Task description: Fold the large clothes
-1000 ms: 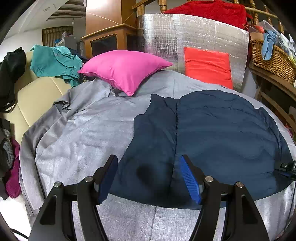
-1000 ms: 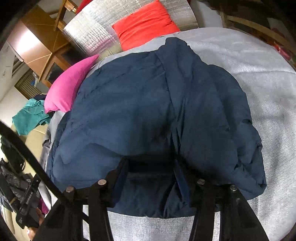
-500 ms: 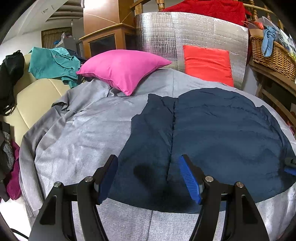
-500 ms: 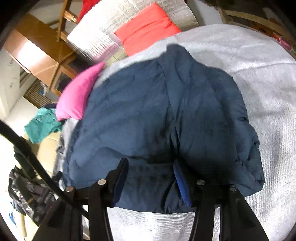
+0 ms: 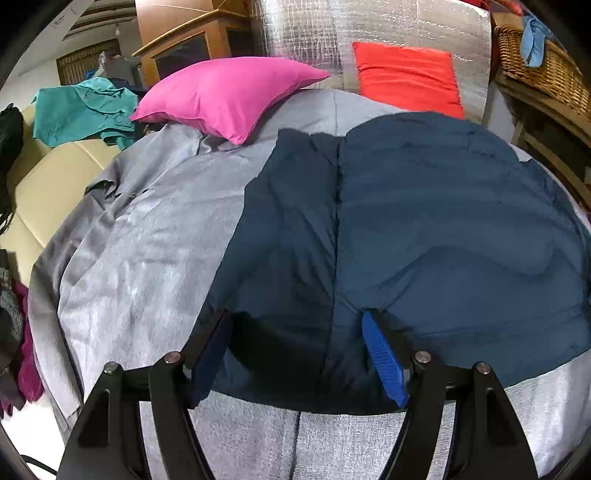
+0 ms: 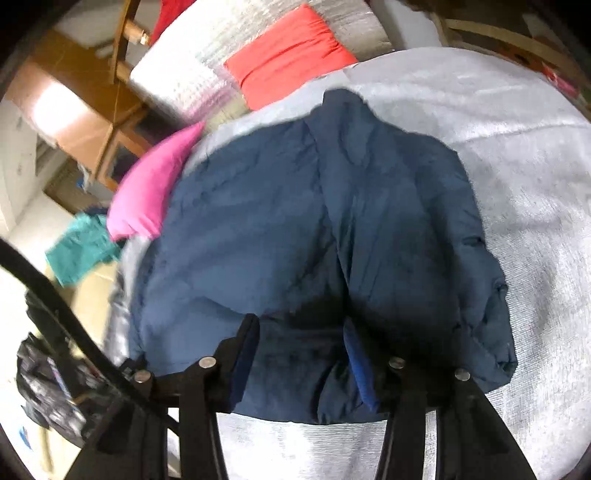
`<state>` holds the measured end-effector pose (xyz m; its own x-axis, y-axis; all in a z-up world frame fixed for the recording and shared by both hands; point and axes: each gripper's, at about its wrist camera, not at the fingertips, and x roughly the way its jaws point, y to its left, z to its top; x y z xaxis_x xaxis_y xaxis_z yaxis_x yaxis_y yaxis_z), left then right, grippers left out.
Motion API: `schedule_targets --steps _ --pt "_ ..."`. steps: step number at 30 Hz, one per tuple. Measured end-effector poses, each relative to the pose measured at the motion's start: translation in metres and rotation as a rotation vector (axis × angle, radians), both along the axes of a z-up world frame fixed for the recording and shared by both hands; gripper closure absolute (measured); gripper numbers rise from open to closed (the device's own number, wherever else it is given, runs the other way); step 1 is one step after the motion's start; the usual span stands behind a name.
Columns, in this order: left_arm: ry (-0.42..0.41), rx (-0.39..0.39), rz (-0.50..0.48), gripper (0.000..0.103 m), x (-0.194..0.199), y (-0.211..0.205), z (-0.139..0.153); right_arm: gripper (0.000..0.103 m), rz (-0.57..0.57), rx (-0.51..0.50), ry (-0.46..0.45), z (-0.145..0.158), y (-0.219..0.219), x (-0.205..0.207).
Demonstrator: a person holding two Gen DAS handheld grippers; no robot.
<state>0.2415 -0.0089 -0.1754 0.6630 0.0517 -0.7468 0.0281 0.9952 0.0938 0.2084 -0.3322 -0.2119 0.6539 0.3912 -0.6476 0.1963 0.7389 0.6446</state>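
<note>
A large navy blue padded jacket [image 5: 424, 229] lies spread on a grey bed cover [image 5: 147, 240]; a narrower flap lies folded along its left side in the left wrist view. My left gripper [image 5: 295, 354] is open, low over the jacket's near hem, holding nothing. In the right wrist view the jacket [image 6: 295, 229] fills the middle, with a sleeve bunched at its right edge. My right gripper [image 6: 303, 362] is open over the near hem, its blue pads [image 6: 360, 369] straddling a fold without closing on it.
A pink pillow [image 5: 225, 96] and a red cushion [image 5: 406, 77] lie at the bed's far end against a silver foil panel [image 5: 369, 33]. A teal garment [image 5: 81, 110] lies on a cream sofa at left. A wicker basket [image 5: 535, 70] stands at right.
Both grippers have moved forward and lower toward the jacket's near hem. The right view has tilted and shifted. Both stay open.
</note>
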Motion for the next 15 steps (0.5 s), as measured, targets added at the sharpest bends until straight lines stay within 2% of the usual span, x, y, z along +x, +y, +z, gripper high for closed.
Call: schedule_targets --steps 2,4,5,6,7,9,10,11,13,14,15 --pt "-0.008 -0.045 0.015 0.029 0.004 0.012 0.009 0.049 -0.062 0.028 -0.048 0.009 -0.019 -0.006" --pt "-0.065 -0.085 0.076 0.029 0.005 0.029 0.021 0.044 -0.156 0.025 -0.097 0.016 -0.041 -0.017" --pt "-0.111 -0.118 0.108 0.029 0.004 0.041 0.029 0.035 -0.191 0.019 -0.107 0.016 -0.049 -0.019" --pt "-0.148 -0.148 0.143 0.026 0.005 0.053 0.034 0.02 -0.229 0.008 -0.1 0.016 -0.057 -0.02" --pt "-0.157 -0.161 0.176 0.02 0.008 0.061 0.034 0.019 -0.267 -0.008 -0.071 0.012 -0.066 -0.019" --pt "-0.092 -0.183 0.216 0.018 0.02 0.072 0.023 0.019 -0.277 0.0 -0.019 0.002 -0.077 -0.01" --pt "-0.023 -0.213 0.216 0.018 0.029 0.076 0.012 0.019 -0.264 0.027 0.014 -0.007 -0.082 -0.003" --pt "0.053 -0.273 0.198 0.018 0.037 0.078 -0.002 0.019 -0.253 0.056 0.047 -0.016 -0.085 0.004" --pt "0.119 -0.38 0.186 0.018 0.043 0.081 -0.017 0.02 -0.229 0.098 0.091 -0.03 -0.086 0.014" --pt "0.118 -0.413 0.198 0.018 0.041 0.082 -0.02 0.024 -0.224 0.113 0.093 -0.033 -0.085 0.016" --pt "0.115 -0.42 0.204 0.018 0.04 0.082 -0.019 0.039 -0.224 0.1 0.078 -0.032 -0.081 0.017"
